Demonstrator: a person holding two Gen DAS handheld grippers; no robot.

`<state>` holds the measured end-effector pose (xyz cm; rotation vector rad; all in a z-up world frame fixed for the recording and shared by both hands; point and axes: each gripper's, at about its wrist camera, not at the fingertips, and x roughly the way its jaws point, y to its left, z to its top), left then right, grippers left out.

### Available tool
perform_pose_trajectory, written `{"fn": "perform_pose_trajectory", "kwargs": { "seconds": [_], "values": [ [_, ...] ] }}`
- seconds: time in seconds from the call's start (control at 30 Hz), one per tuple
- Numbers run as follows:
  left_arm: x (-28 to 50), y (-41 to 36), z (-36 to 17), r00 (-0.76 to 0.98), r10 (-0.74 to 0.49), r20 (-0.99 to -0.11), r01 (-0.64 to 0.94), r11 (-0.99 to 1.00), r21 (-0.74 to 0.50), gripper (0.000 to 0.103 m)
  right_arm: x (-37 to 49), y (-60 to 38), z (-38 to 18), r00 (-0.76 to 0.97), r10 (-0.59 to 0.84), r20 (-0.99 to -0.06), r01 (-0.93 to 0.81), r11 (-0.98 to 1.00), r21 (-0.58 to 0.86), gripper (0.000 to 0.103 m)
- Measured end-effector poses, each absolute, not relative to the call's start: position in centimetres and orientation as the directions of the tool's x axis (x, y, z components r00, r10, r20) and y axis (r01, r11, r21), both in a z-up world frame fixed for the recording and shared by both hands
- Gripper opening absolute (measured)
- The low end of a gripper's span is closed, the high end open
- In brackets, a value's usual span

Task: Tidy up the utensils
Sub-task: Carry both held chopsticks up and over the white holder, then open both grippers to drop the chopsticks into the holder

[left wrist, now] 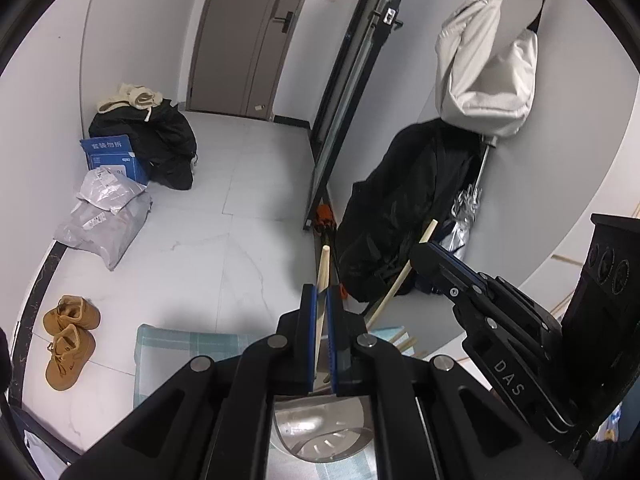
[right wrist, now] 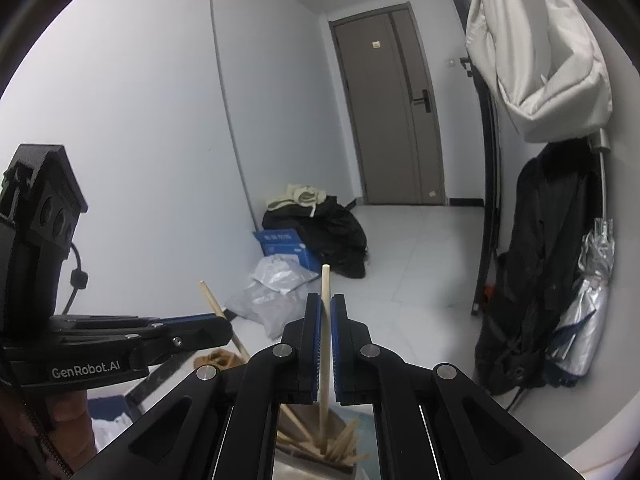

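Each gripper is clamped on one wooden chopstick.

In the left wrist view a chopstick point(left wrist: 322, 280) runs up between the blue pads of the left gripper point(left wrist: 321, 294), its tip poking out toward 12 o'clock; the jaws are closed on it. A metal holder point(left wrist: 320, 432) sits below the jaws at 6 o'clock. The right gripper point(left wrist: 430, 256) enters from 3 o'clock, closed on a second chopstick point(left wrist: 400, 280) that slants toward 1 o'clock. In the right wrist view that stick stands near upright in the pads, its lower end down among loose chopsticks point(right wrist: 340, 446) at 6 o'clock. Beyond, at 9 o'clock in the left view, lie brown shoes point(left wrist: 70, 340) on the tile floor point(left wrist: 208, 264).
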<state>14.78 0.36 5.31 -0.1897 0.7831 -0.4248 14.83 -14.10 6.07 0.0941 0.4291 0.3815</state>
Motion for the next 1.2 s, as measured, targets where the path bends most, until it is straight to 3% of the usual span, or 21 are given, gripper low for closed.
{"fn": "perform_pose_trajectory", "kwargs": {
  "seconds": [0.37,0.8,1.0,1.2],
  "values": [
    [14.1,-0.6,3.7,0.596,-0.448,-0.667,0.358,0.891,-0.279,0.001,13.9,-13.5,3.5,0.813,0.395,-0.428,-0.357,0.918,0.17,0.004],
    [13.2,-0.2,1.5,0.54,-0.426,-0.726,0.323,0.901,-0.289,0.001,13.3,-13.2,0.0,0.724,0.388,-0.57,-0.339,0.92,0.196,0.005],
    [11.7,0.0,2.6,0.575,-0.369,-0.73,0.293,0.926,-0.237,0.001,11.2,-14.5,0.9,0.748,0.39,-0.537,-0.314,0.921,0.232,0.008],
    [9.5,0.0,4.4,0.619,-0.343,-0.706,0.265,0.938,-0.222,0.003,7.8,-15.4,3.0,0.798,0.366,-0.479,-0.297,0.93,0.216,0.019]
  ]
}}
